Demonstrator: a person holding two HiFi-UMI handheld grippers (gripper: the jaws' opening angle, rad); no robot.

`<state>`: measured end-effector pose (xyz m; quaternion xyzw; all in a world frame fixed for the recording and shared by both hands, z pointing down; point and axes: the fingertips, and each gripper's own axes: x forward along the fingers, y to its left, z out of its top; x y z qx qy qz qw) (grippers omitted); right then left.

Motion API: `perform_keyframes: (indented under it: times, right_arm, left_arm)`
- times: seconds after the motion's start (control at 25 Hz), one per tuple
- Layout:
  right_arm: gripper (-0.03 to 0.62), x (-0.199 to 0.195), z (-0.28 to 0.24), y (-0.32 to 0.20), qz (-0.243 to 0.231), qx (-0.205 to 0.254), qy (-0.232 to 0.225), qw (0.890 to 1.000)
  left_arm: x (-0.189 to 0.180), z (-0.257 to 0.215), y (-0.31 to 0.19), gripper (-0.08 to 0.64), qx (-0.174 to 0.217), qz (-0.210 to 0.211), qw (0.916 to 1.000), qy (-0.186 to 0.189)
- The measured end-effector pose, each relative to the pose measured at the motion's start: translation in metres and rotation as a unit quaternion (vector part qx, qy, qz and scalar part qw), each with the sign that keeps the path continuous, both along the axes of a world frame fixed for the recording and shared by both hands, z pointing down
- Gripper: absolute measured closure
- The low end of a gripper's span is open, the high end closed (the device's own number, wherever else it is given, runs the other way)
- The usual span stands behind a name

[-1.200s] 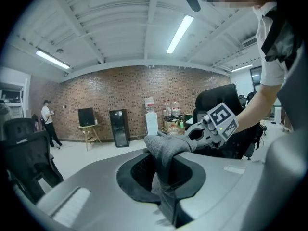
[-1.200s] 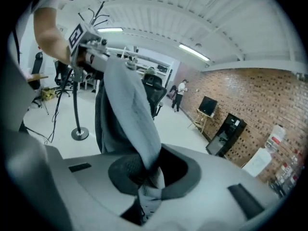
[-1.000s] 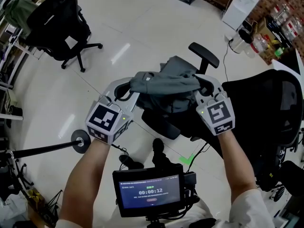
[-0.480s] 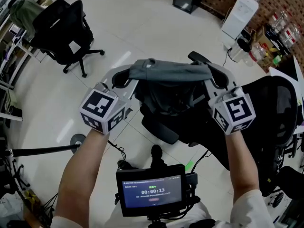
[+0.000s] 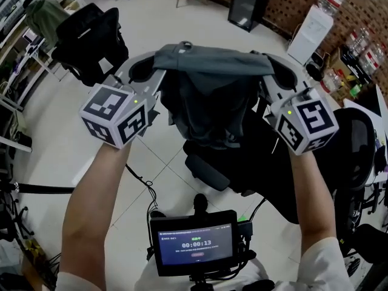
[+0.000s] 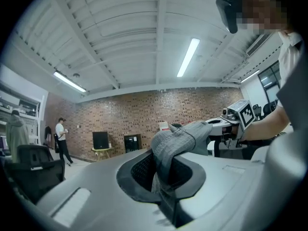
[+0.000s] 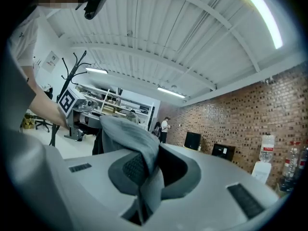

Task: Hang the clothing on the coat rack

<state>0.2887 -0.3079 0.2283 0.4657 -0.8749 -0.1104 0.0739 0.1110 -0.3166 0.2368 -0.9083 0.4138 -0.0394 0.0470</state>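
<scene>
Not much in the way of containers here. There's a white water dispenser [image 5: 315, 23] by the brick wall with a clear bottle [image 7: 268, 154] on top, and a bunch of clear bottles and jars [image 5: 357, 41] on the shelf at the right. They're too small for me to tell what's in any of them.

The clothing [image 5: 209, 96] is a plain grey garment, soft and a bit wrinkly. Its top edge is pulled flat between the two grippers and the rest hangs loose below in folds, up in the air above a black office chair [image 5: 242, 168].

The left gripper [image 5: 156, 71] has its jaws pinched almost fully together on one end of the top edge, and in the left gripper view you can see the grey fabric bunched up and squeezed right in the gap [image 6: 163, 177]. Same deal with the right gripper [image 5: 268, 73]: its jaws are clamped nearly closed on the other end, with cloth folded over and wedged between them [image 7: 144, 177].

The coat rack [image 7: 72, 76], black with branching hooks, shows up in the right gripper view well off to the side, not touching the clothing.

Counts:
- one garment
- two grippers, each with one marker cube
- one coat rack
- three black office chairs in the head view: the one under the garment, one at far left [image 5: 91, 41], one at far right [image 5: 357, 156]
- one small screen [image 5: 194, 242] at the bottom
- one person [image 6: 61, 138] standing way back by the brick wall
</scene>
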Motion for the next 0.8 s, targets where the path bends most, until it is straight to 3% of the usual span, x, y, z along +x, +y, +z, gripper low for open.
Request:
perform_keyframes:
  times: [0.36, 0.8]
  right_arm:
    - [0.558, -0.048, -0.05, -0.02, -0.044, 0.026, -0.034, 0.998]
    - [0.56, -0.147, -0.082, -0.008, -0.13, 0.054, -0.038, 0.989]
  left_arm:
    - [-0.049, -0.061, 0.002, 0.541, 0.038, -0.061, 0.9971, 0.027]
    - [-0.142, -0.105, 0.046, 0.541, 0.079, -0.142, 0.9857, 0.044]
